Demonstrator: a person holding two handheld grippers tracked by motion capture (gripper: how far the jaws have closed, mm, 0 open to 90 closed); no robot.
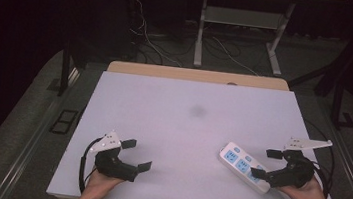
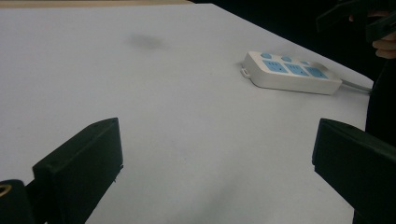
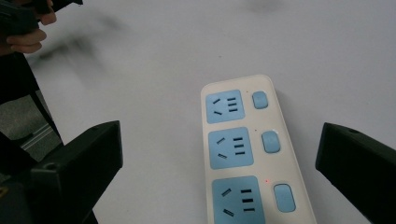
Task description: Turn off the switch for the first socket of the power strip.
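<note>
A white power strip (image 1: 245,166) with three blue sockets and three blue switches lies flat at the right front of the white table (image 1: 187,121). My right gripper (image 1: 265,163) hovers open over the strip's near end, one jaw on each side of it. In the right gripper view the strip (image 3: 243,149) runs up between the wide-apart jaws of that gripper (image 3: 219,163), and a tiny red dot glows by the nearest switch. My left gripper (image 1: 137,155) is open at the left front with nothing in it. The left gripper view shows its jaws (image 2: 215,158) apart above bare table, the strip (image 2: 289,72) farther off.
A faint dark smudge (image 1: 198,111) marks the table's middle. The far edge has a wooden strip (image 1: 197,75). Beyond it, another table's white legs (image 1: 201,32) and loose cables (image 1: 146,40) stand on the floor. The strip's grey cord (image 2: 357,85) runs off toward the table's right edge.
</note>
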